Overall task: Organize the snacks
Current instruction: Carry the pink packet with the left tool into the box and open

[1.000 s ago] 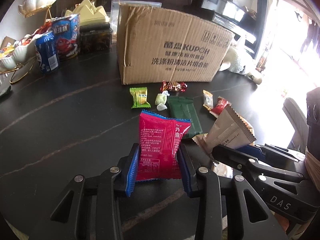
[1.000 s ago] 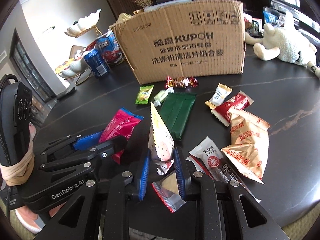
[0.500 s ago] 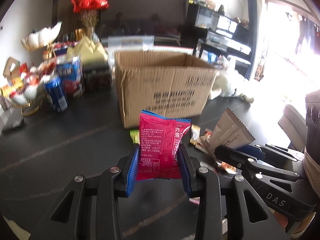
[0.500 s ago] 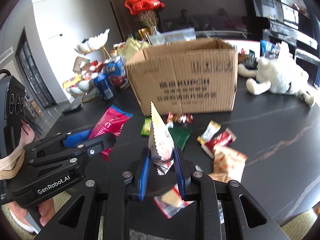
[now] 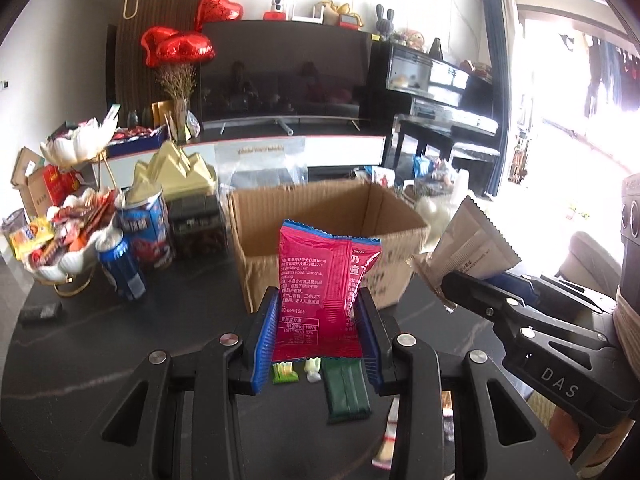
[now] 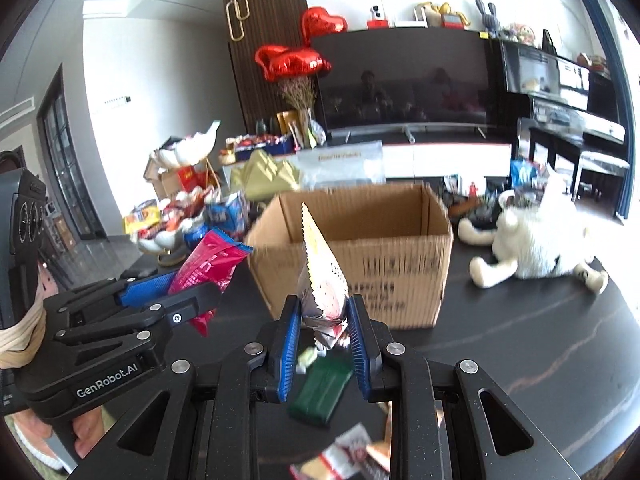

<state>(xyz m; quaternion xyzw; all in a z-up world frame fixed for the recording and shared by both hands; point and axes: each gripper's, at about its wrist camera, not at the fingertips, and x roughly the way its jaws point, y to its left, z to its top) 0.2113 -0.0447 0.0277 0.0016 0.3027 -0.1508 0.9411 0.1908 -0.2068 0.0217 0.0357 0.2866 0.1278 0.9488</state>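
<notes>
My left gripper [image 5: 318, 330] is shut on a pink snack packet [image 5: 322, 292] and holds it up in front of an open cardboard box [image 5: 316, 216]. My right gripper [image 6: 325, 330] is shut on a beige, serrated-edge snack packet [image 6: 322, 284], also raised before the box [image 6: 360, 248]. Each gripper shows in the other's view: the right one with its packet [image 5: 476, 244] on the right, the left one with the pink packet [image 6: 210, 264] on the left. A dark green packet [image 5: 346, 390] and small candies [image 5: 286, 372] lie on the black table below.
A blue can [image 5: 122, 266], a blue snack tin [image 5: 150, 226] and a white bowl stand with snacks [image 5: 60, 248] stand left of the box. A white plush toy [image 6: 536, 244] lies right of it. More packets [image 6: 352, 454] lie near the table's front edge.
Both grippers have risen with their packets and tilted up. The box's open top now shows, and the snacks on the table have dropped low in view.
</notes>
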